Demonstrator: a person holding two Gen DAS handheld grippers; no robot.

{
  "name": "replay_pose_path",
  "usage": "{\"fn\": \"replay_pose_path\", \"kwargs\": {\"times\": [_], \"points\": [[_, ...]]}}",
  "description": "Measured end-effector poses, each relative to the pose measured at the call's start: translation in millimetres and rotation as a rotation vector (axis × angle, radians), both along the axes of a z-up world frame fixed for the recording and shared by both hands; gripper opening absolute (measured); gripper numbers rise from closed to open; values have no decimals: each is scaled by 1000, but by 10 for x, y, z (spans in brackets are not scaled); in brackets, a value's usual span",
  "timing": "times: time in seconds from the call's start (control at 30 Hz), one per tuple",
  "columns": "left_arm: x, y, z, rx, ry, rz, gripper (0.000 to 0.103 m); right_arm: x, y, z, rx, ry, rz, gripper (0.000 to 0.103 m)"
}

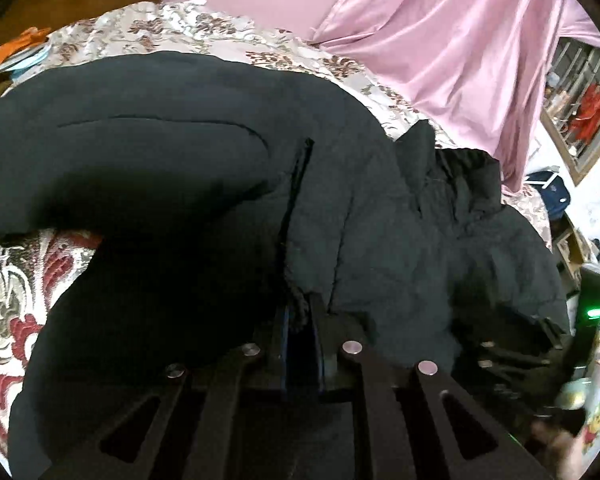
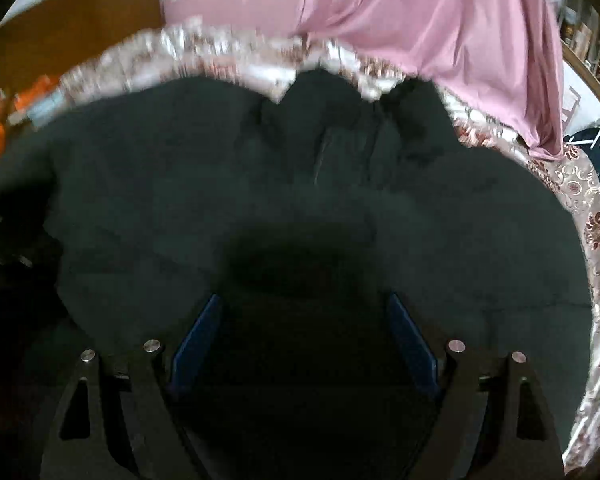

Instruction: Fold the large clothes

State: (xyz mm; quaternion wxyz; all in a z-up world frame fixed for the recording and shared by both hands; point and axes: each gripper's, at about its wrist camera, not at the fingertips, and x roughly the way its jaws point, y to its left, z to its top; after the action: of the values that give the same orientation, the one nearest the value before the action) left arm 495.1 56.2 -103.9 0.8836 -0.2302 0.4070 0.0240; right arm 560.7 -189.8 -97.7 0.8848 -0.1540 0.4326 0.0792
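A large black padded jacket (image 1: 204, 152) lies spread on a bed with a floral cover (image 1: 204, 30). My left gripper (image 1: 301, 312) is shut on a fold of the jacket's front edge, which bunches between its blue pads. The collar (image 1: 460, 168) lies to the right. In the right wrist view the jacket (image 2: 300, 168) fills the middle, blurred by motion. My right gripper (image 2: 304, 312) is open and empty, its blue pads (image 2: 198, 340) wide apart just above the dark cloth. The right gripper also shows blurred at the left wrist view's right edge (image 1: 512, 344).
A pink curtain (image 1: 440, 40) hangs behind the bed. The floral cover (image 2: 588, 216) borders the jacket on the right. Orange items (image 1: 20, 46) lie at the far left. A shelf with clutter (image 1: 580, 104) and a dark bag (image 1: 548, 192) stand to the right.
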Motion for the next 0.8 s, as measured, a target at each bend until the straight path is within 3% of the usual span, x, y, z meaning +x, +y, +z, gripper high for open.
{"fn": "replay_pose_path", "kwargs": {"times": [0.13, 0.4, 0.5, 0.6, 0.67, 0.7, 0.77, 0.8], "points": [[-29, -9, -45, -13, -38, -24, 13, -8, 89, -185, -55, -9, -1, 86], [-160, 99, -85, -141, -93, -37, 15, -61, 126, -322, -77, -52, 7, 92], [-330, 168, 12, -172, -99, -28, 22, -104, 112, -307, -70, -72, 16, 92], [-550, 301, 92, -244, -115, -38, 39, -147, 54, -267, -16, -79, 32, 95], [-675, 391, 162, -284, -114, -61, 57, -173, 23, -247, 28, -79, 52, 99], [-726, 421, 196, -286, -109, -64, 62, -188, 12, -241, 43, -80, 59, 101], [-848, 514, 270, -292, -93, -55, 86, -221, -5, -223, 68, -87, 69, 101], [-941, 596, 306, -303, -81, -31, 92, -244, -16, -213, 84, -91, 76, 101]]}}
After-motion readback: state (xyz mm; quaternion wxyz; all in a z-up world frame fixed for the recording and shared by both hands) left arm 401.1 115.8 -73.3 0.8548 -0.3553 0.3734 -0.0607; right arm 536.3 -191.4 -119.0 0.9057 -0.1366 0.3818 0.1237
